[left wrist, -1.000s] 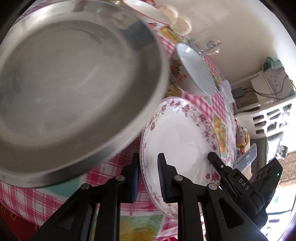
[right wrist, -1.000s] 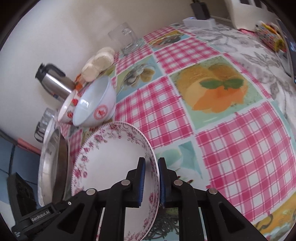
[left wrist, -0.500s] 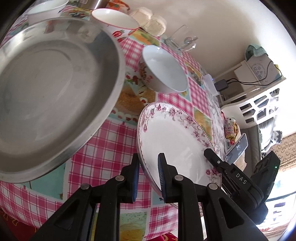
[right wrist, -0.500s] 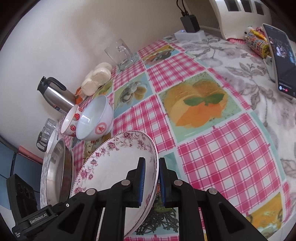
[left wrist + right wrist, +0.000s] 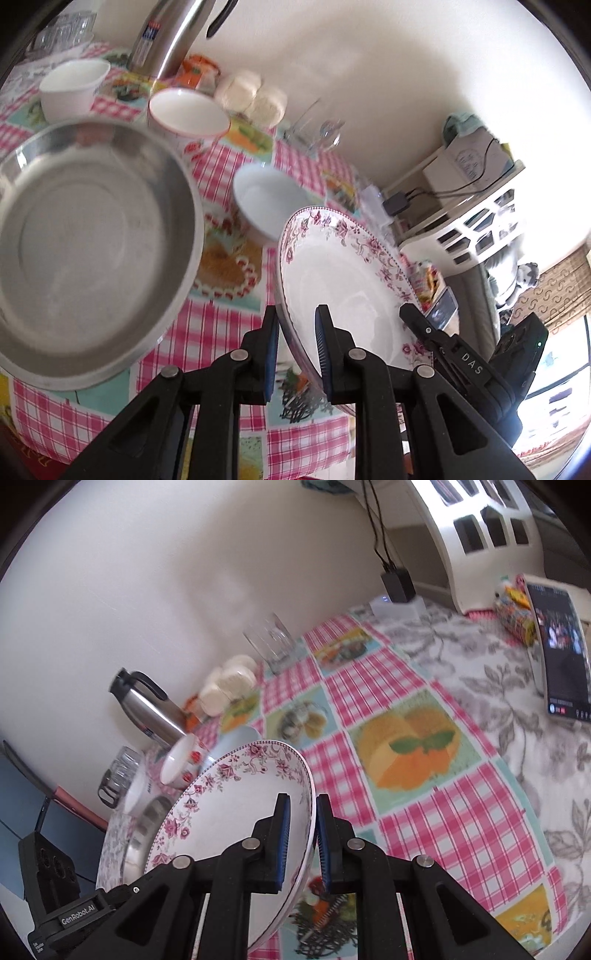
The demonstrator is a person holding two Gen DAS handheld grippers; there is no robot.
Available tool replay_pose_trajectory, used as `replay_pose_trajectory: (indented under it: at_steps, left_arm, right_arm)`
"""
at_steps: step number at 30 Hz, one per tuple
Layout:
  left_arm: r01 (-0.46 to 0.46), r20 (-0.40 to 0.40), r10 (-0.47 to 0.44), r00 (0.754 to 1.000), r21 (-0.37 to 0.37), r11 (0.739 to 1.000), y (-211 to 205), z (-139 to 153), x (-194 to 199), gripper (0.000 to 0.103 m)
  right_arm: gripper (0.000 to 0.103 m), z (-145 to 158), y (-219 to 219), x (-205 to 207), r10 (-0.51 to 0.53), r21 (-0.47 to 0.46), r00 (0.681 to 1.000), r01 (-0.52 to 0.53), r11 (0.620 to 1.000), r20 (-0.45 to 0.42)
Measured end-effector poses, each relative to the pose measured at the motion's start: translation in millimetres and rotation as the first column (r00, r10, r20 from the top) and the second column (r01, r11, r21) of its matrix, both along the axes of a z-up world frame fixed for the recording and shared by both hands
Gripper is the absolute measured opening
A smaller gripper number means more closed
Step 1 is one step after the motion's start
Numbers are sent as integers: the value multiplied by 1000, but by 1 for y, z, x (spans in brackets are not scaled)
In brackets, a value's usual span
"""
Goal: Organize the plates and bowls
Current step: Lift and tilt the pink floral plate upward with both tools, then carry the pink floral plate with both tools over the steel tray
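Note:
A white deep plate with a pink flower rim (image 5: 343,280) (image 5: 236,797) hangs tilted above the checked tablecloth (image 5: 417,834). My left gripper (image 5: 297,321) is shut on its near rim. My right gripper (image 5: 302,801) is shut on the opposite rim. A wide steel plate (image 5: 85,251) (image 5: 144,834) lies to the left of it. Behind stand a plain white bowl (image 5: 266,199) (image 5: 236,738), a red-rimmed bowl (image 5: 188,110) (image 5: 183,764) and a small white bowl (image 5: 72,88).
A steel thermos (image 5: 147,709), round white packets (image 5: 229,683) and a glass mug (image 5: 273,642) line the wall. A phone (image 5: 561,650) stands at the far right of the table. A white plastic rack (image 5: 476,221) and a charger (image 5: 397,583) sit past the table's end.
Both grippers have risen with the flowered plate held between them, so it now hangs higher over the cloth. The wall, thermos and far bowls have come into view.

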State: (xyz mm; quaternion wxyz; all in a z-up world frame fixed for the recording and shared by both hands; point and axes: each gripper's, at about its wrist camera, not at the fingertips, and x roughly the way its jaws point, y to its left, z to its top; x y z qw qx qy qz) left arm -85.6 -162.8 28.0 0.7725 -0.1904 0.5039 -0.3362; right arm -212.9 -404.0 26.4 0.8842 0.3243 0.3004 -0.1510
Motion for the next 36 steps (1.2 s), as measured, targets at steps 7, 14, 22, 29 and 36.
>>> replay_pose_trajectory:
  at_steps: [7, 14, 22, 29, 36]
  left_arm:
    - [-40, 42, 42, 998, -48, 998, 23, 21, 11, 20]
    - [-95, 12, 96, 995, -61, 994, 44, 19, 25, 20]
    - [-158, -19, 157, 987, -73, 985, 78, 14, 40, 20]
    - [-209, -46, 206, 977, -88, 974, 109, 11, 54, 20]
    - [-267, -99, 257, 961, -111, 957, 142, 1, 71, 20]
  right_arm:
    - [15, 20, 22, 11, 24, -53, 999, -22, 998, 29]
    - [15, 25, 42, 26, 53, -61, 998, -51, 997, 34]
    - [15, 21, 69, 51, 101, -53, 995, -100, 994, 9]
    - [15, 18, 93, 73, 131, -41, 991, -131, 991, -2]
    - [15, 14, 120, 92, 173, -31, 985, -173, 984, -11]
